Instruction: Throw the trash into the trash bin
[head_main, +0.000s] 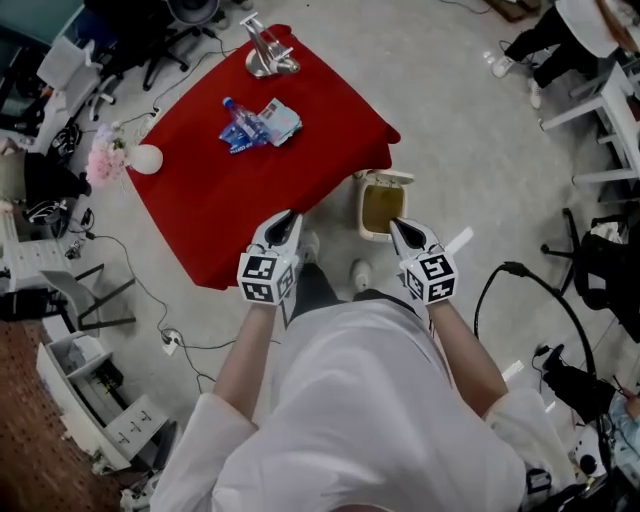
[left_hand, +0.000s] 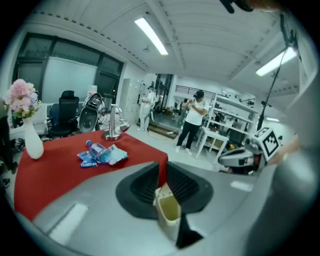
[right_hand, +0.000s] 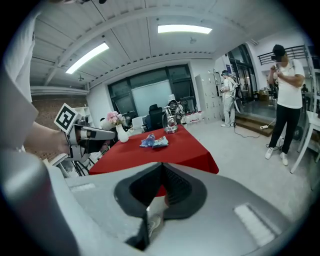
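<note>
Room: we see a workshop with desks, office chairs, shelving and cables round the edges, and other people standing off to one side
Floor (head_main: 450, 120): pale and bare in the middle, which leaves us free passage between table and bin
Table (head_main: 200, 200): draped in a smooth, flat red cloth; a vase of flowers (head_main: 140, 158) and a metal stand (head_main: 268, 55) sit near its edges
Bin (head_main: 362, 215): on the floor just beside the table's near corner, lid tipped back, so we judge it ready for a drop
Left gripper (head_main: 288, 216): held low before the body, jaws a slit apart, nothing between them
Right gripper (head_main: 399, 226): near the bin, jaws closed together on nothing
Trash (head_main: 255, 125): a bottle and wrappers heaped on the cloth, well apart from both grippers; we judge the pickup not yet begun
</note>
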